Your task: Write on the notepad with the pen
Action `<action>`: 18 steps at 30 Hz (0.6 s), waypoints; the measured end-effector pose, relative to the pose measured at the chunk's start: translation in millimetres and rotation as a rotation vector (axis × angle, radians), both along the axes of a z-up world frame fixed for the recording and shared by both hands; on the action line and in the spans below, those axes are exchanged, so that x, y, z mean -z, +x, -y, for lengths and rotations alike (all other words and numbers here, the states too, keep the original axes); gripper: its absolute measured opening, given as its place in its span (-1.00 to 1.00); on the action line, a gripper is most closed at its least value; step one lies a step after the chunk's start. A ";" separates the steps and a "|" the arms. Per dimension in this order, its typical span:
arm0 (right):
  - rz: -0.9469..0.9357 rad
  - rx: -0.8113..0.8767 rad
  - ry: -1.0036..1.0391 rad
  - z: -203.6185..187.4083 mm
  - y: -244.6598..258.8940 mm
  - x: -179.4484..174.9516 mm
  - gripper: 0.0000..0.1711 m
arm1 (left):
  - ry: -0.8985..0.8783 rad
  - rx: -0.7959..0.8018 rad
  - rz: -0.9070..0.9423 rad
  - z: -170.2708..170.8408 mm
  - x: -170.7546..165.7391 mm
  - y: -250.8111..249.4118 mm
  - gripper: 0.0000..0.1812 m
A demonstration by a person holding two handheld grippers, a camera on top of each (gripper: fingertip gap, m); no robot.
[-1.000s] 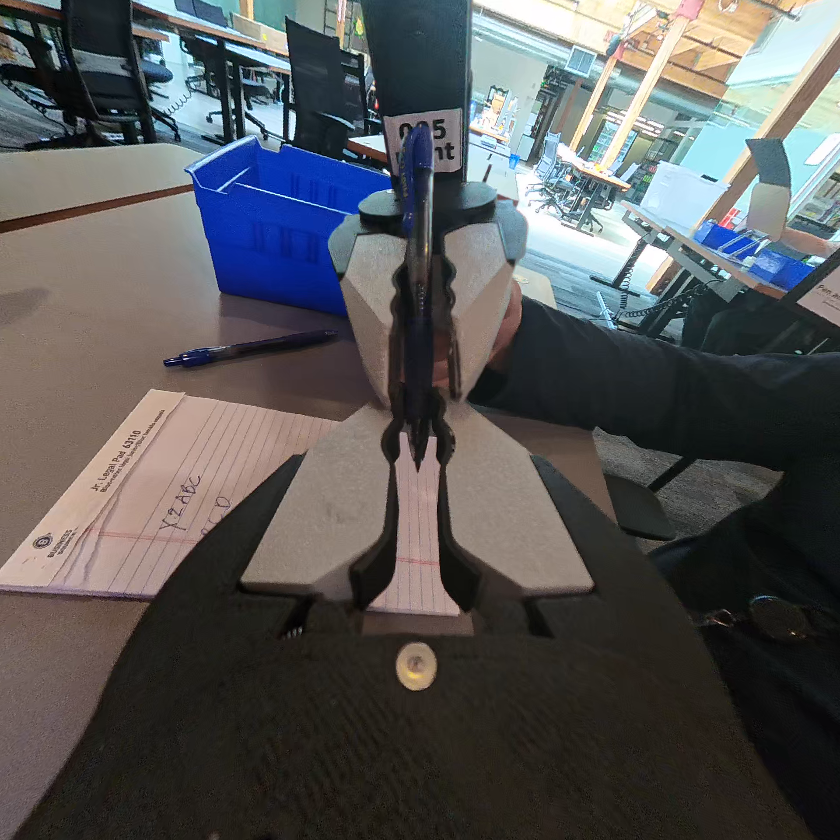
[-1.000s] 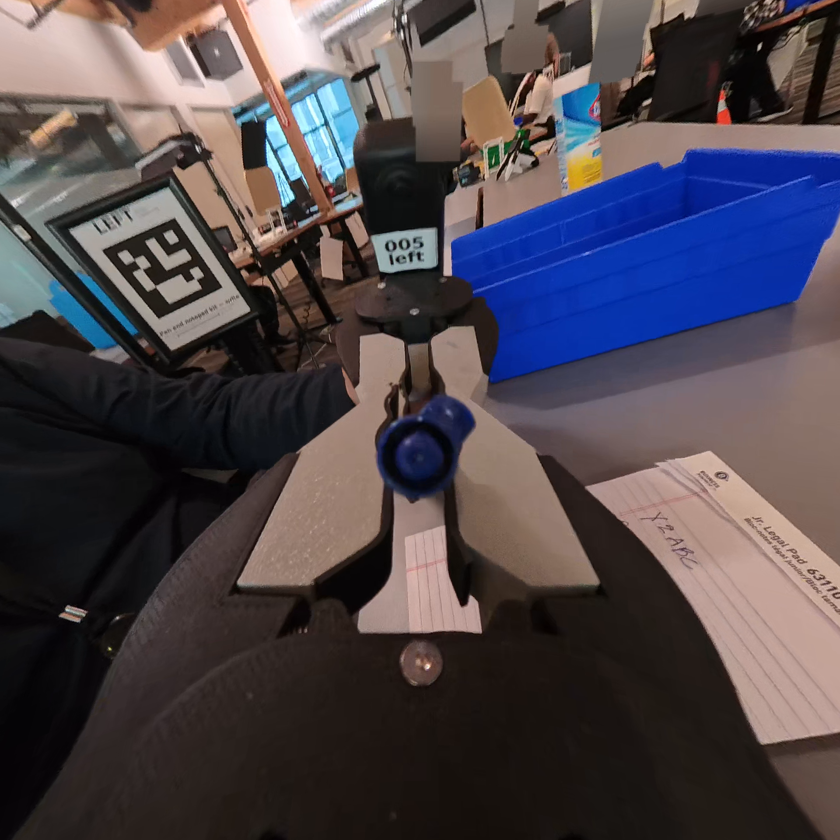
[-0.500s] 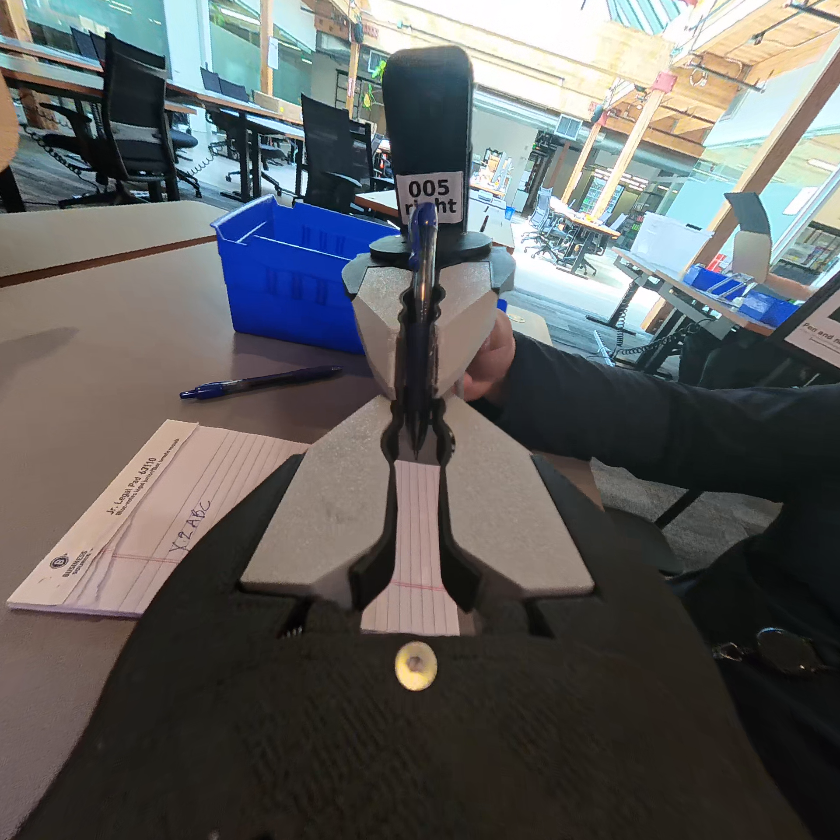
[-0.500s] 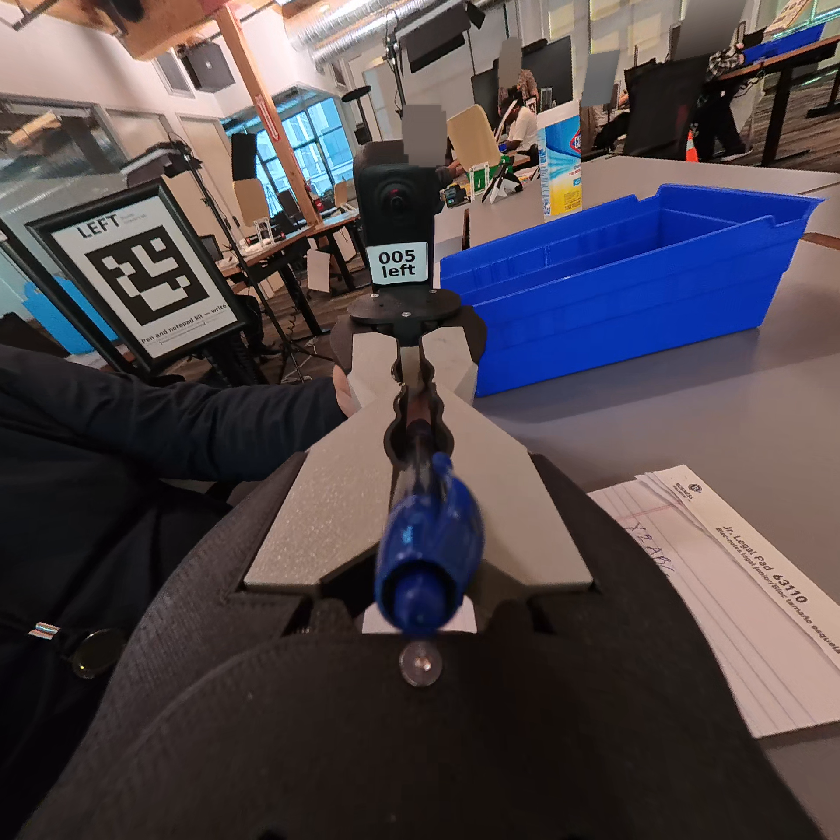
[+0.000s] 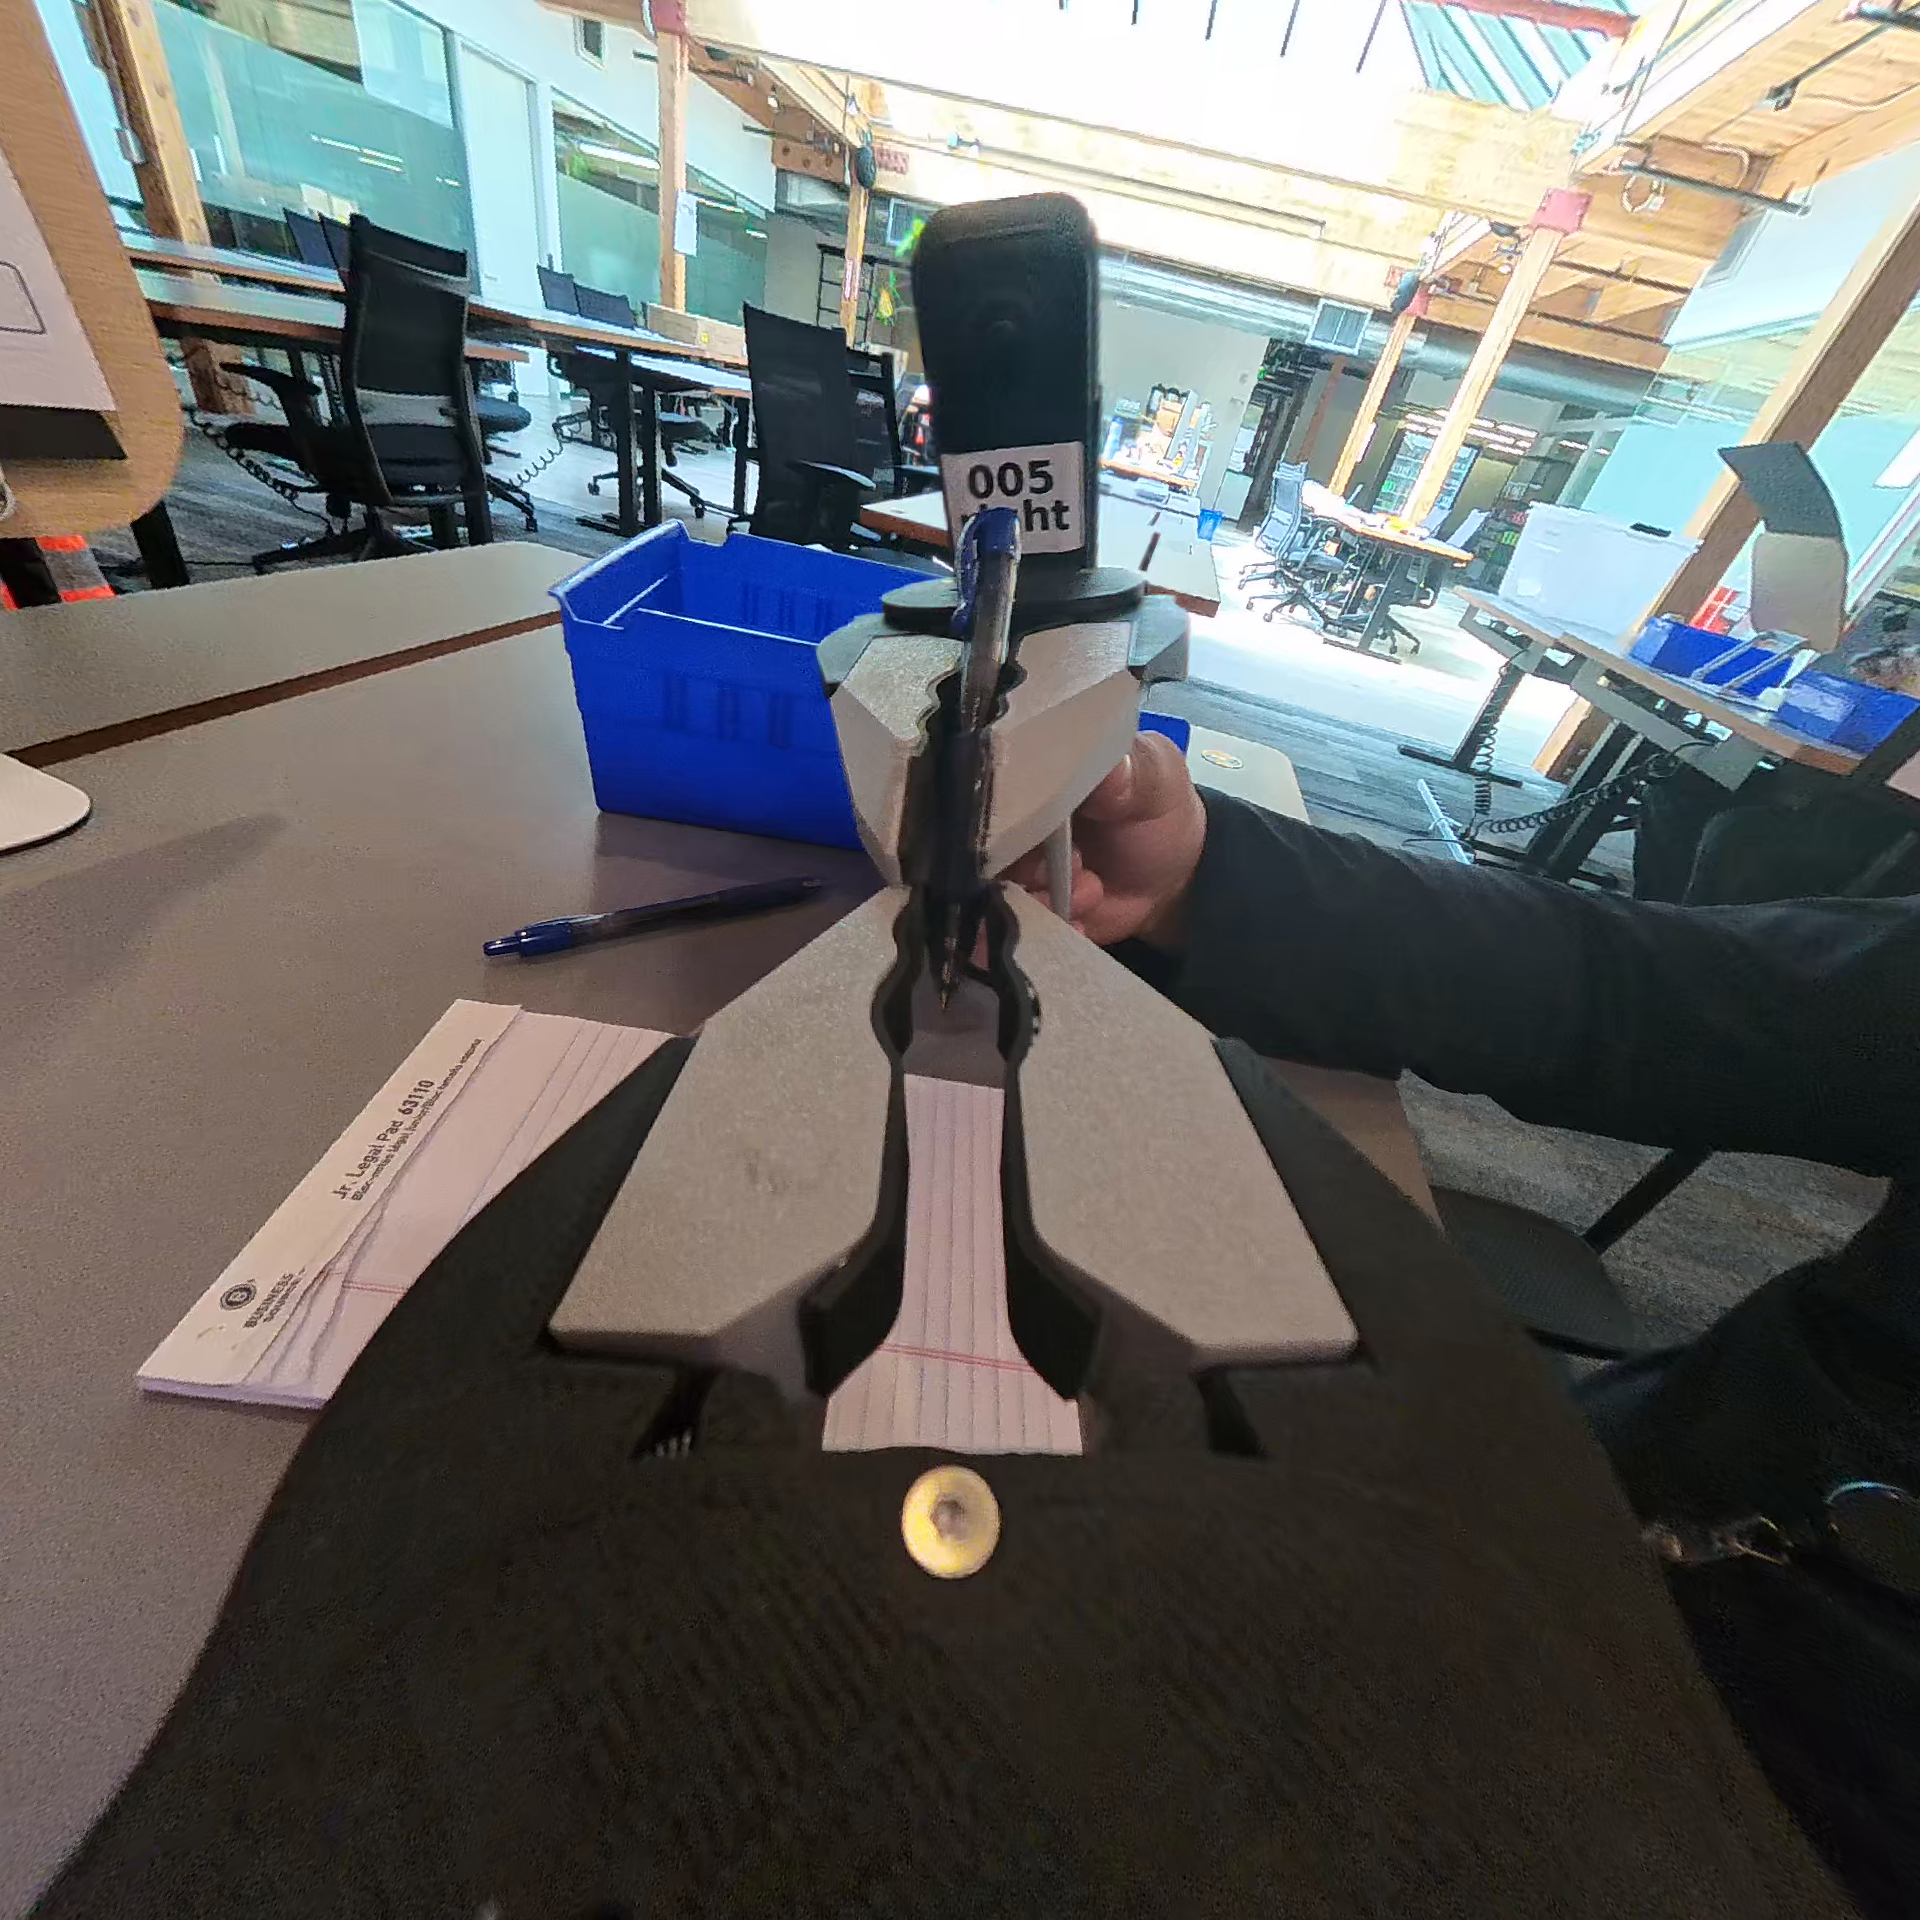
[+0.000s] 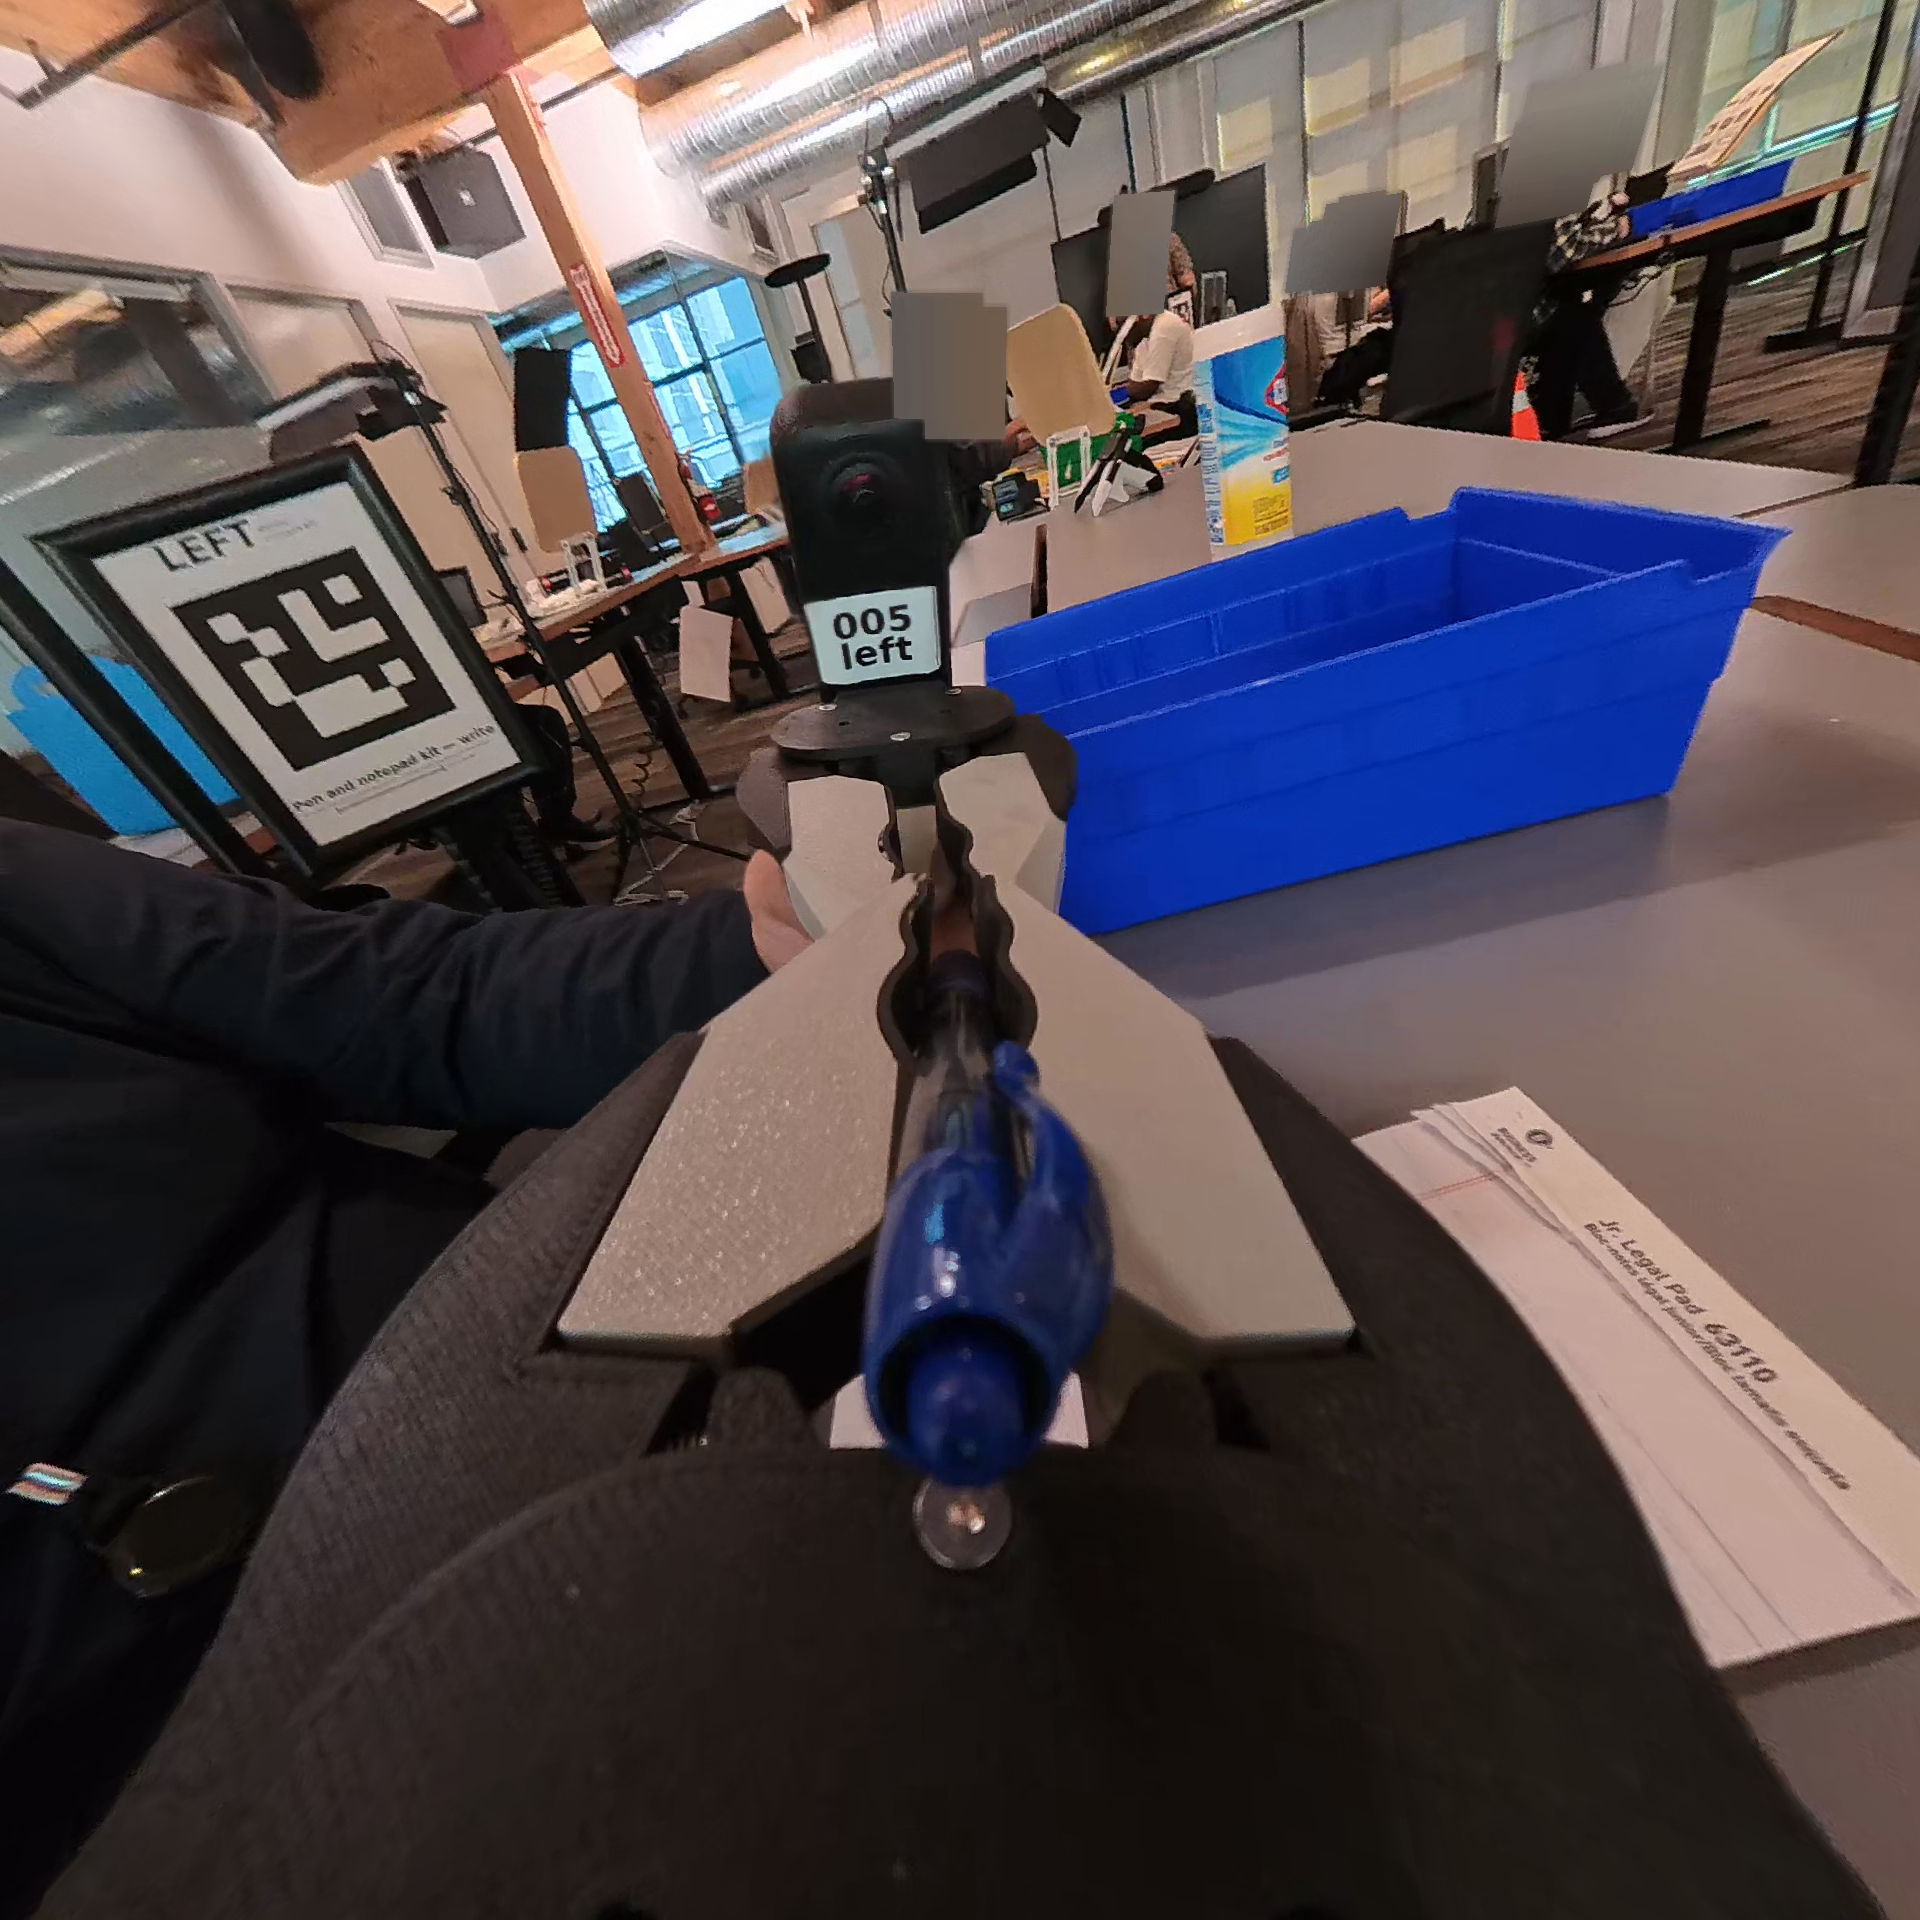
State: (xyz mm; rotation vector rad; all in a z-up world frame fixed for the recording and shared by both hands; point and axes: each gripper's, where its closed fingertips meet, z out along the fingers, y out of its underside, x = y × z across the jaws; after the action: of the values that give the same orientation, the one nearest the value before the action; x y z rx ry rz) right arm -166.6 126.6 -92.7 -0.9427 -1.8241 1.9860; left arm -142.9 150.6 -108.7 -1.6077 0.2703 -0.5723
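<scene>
Lifting | right gripper [image 6: 951,966] clenches blue pen [image 6: 982,1226], tip risen off notepad [image 5: 416,1174], past its far edge | left gripper [image 5: 951,997] released, facing it | writing apparently paused

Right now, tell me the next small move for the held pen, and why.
Probably lower the right gripper so the pen tip lands on the notepad: the pen is clamped tip-down, but its tip seems to hang above the table just past the pad's far edge.
</scene>
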 end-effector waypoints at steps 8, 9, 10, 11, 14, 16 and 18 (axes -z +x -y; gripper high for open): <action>-0.057 0.096 -0.048 -18.8 -3.8 -13.2 -0.94 | -0.033 -0.059 -0.016 -4.6 7.4 -9.3 -0.95; -0.063 0.107 -0.060 -21.9 -3.9 -15.3 -0.93 | -0.051 -0.059 -0.003 -5.8 10.1 -10.4 -0.97; -0.069 0.116 -0.070 -24.1 -4.3 -16.7 -0.93 | -0.077 -0.060 0.006 -7.3 14.3 -11.5 -1.00; -0.074 0.122 -0.077 -25.1 -4.6 -17.6 -0.94 | -0.101 -0.069 0.008 -9.2 18.7 -13.0 -1.00; -0.080 0.121 -0.087 -20.9 -6.4 -16.7 -0.93 | -0.122 -0.086 0.003 -12.7 23.5 -13.5 -1.00; -0.078 0.120 -0.079 -15.5 -8.4 -14.0 -0.94 | -0.108 -0.074 0.015 -12.7 20.4 -10.2 -1.00; -0.071 0.126 -0.058 -10.9 -11.6 -9.2 -0.94 | -0.085 -0.047 0.060 -11.5 14.1 -7.6 -1.00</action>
State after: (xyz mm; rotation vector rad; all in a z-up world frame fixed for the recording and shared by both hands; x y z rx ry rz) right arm -178.2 137.6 -83.5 -0.9665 -1.6362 1.9787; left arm -150.6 162.1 -122.9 -1.6716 0.1645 -0.6019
